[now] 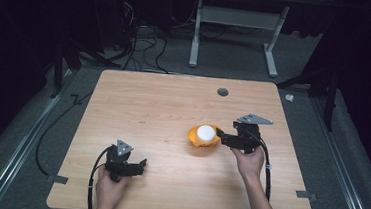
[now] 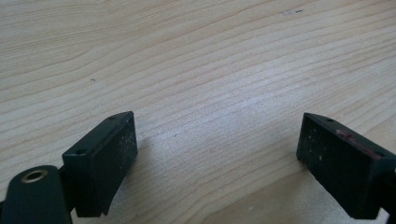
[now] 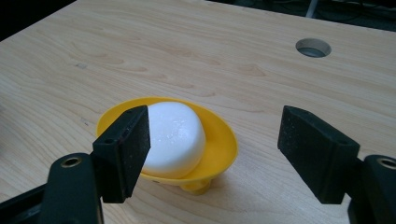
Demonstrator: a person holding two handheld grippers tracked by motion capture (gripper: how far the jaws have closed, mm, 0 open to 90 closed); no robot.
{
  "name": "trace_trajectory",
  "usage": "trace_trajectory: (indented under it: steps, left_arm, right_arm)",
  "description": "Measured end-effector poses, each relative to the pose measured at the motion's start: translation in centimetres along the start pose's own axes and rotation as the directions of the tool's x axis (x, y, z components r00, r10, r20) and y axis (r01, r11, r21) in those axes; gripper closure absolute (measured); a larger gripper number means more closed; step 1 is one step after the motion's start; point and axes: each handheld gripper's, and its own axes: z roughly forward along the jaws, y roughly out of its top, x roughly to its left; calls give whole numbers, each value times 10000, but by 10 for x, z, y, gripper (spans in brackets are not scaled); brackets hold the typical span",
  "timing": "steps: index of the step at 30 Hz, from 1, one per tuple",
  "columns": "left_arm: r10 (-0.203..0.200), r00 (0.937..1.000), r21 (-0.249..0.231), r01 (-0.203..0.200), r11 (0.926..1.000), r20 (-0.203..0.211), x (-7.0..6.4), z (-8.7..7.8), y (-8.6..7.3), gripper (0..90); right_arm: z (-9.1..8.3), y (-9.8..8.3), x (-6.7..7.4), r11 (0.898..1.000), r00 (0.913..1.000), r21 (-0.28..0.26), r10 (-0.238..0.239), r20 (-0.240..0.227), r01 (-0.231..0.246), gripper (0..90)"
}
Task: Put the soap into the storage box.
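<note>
A yellow bowl (image 3: 219, 144) holding a white block (image 3: 175, 137) is seen right of centre on the table (image 1: 163, 103). The right claw (image 3: 215, 149) is held open just beside it, gripping nothing; the left claw (image 2: 217, 158) is open too, near the front edge. The bowl is judged light, stiff and tippy, best taken by its rim.

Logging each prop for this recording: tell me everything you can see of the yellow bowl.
The yellow bowl is a small, shallow, glossy dish that looks like plastic, round-rimmed, on a short stubby foot. It stands on the wooden table, right of centre, seemingly tipped a little on its foot. A white rounded block with a flat top sits inside it. The right gripper hangs open just before it; whether a jaw touches the rim is unclear.
</note>
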Motion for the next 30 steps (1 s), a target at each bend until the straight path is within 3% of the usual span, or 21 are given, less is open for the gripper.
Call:
trace_trajectory:
  steps: [30]
  left_arm:
    - [1, 10000, -1, -1, 10000, -3, 0, 0, 0, 125]
  right_arm:
    - [-30, -14, -21, 9982, 9980, -443, 430, 462, -410, 269]
